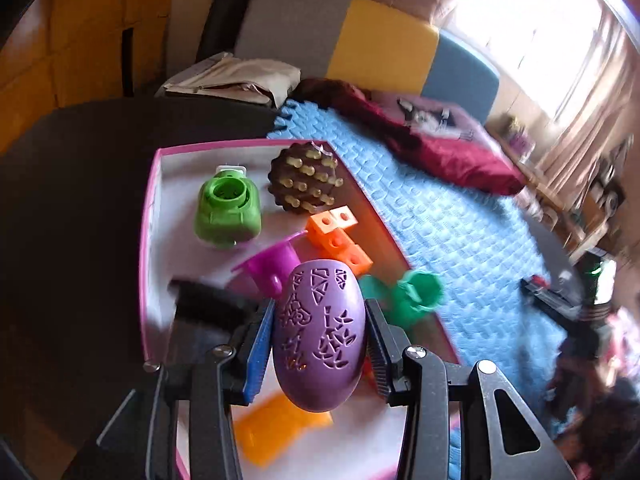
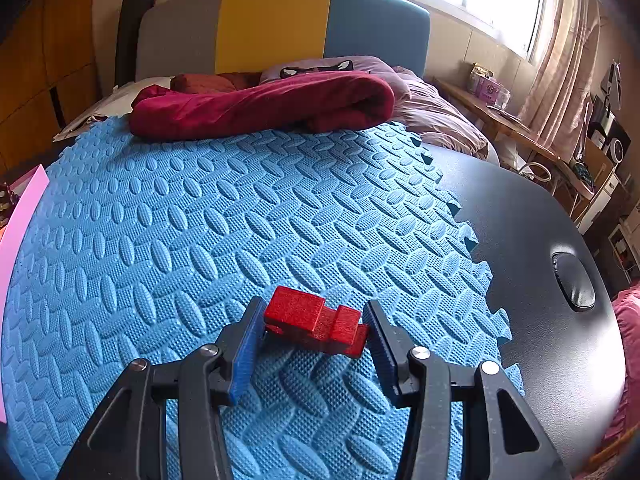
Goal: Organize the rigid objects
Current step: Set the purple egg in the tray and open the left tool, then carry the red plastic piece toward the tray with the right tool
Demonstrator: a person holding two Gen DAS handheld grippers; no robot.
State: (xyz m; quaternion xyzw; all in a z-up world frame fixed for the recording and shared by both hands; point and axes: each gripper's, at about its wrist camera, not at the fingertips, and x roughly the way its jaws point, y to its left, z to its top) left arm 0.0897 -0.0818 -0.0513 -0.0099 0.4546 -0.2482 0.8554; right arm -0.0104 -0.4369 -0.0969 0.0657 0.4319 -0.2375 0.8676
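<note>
My left gripper (image 1: 320,320) is shut on a purple egg-shaped object (image 1: 320,332) with cut-out patterns, held above a pink-rimmed white box (image 1: 160,184). In the box lie a green piece (image 1: 228,212), a brown studded disc (image 1: 306,178), orange cubes (image 1: 340,236), a magenta cup (image 1: 272,264), a black block (image 1: 204,304) and an orange flat piece (image 1: 276,428). A green cup (image 1: 416,292) sits at the box's right wall. My right gripper (image 2: 316,324) is shut on a red block (image 2: 316,320) just above the blue foam mat (image 2: 240,220).
The foam mat lies on a black table (image 2: 520,220) with a black oval insert (image 2: 574,280). A dark red blanket (image 2: 260,104) and pillows lie beyond the mat. The pink box edge (image 2: 20,220) shows at the left of the right wrist view. Shelves stand at right.
</note>
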